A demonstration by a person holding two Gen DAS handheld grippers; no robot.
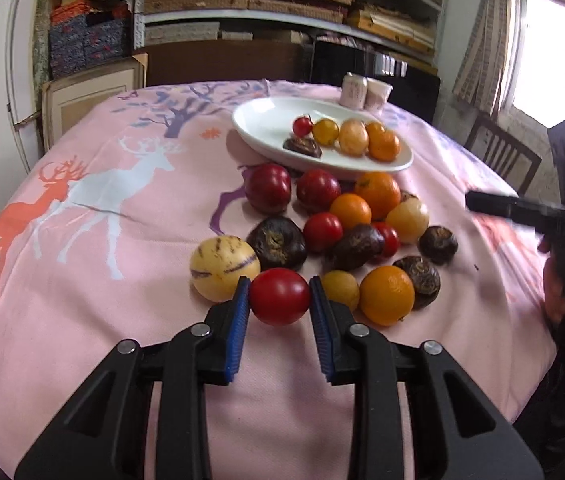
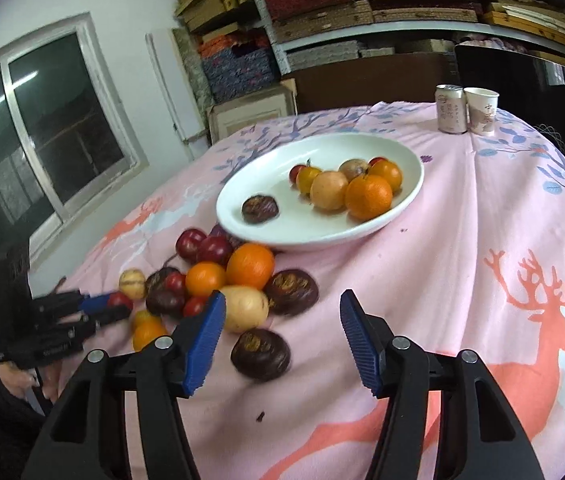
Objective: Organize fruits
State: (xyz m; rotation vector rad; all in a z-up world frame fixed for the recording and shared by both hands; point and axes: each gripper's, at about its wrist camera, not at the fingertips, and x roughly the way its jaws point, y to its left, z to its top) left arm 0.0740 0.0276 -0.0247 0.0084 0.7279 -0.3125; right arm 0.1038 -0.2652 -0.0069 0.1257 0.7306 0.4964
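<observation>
Left wrist view: the left gripper clamps a red tomato between its blue pads, at 6 o'clock of the fruit pile; white plate at 12 o'clock. Right gripper gapes wide, holding nothing, above the pink tablecloth.

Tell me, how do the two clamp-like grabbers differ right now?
The left gripper is closed on a red tomato, while the right gripper stands wide open and empty. The left sits at the near edge of the fruit pile; the right hovers over the pink tablecloth beside a dark fruit. Both have blue ridged pads.
</observation>
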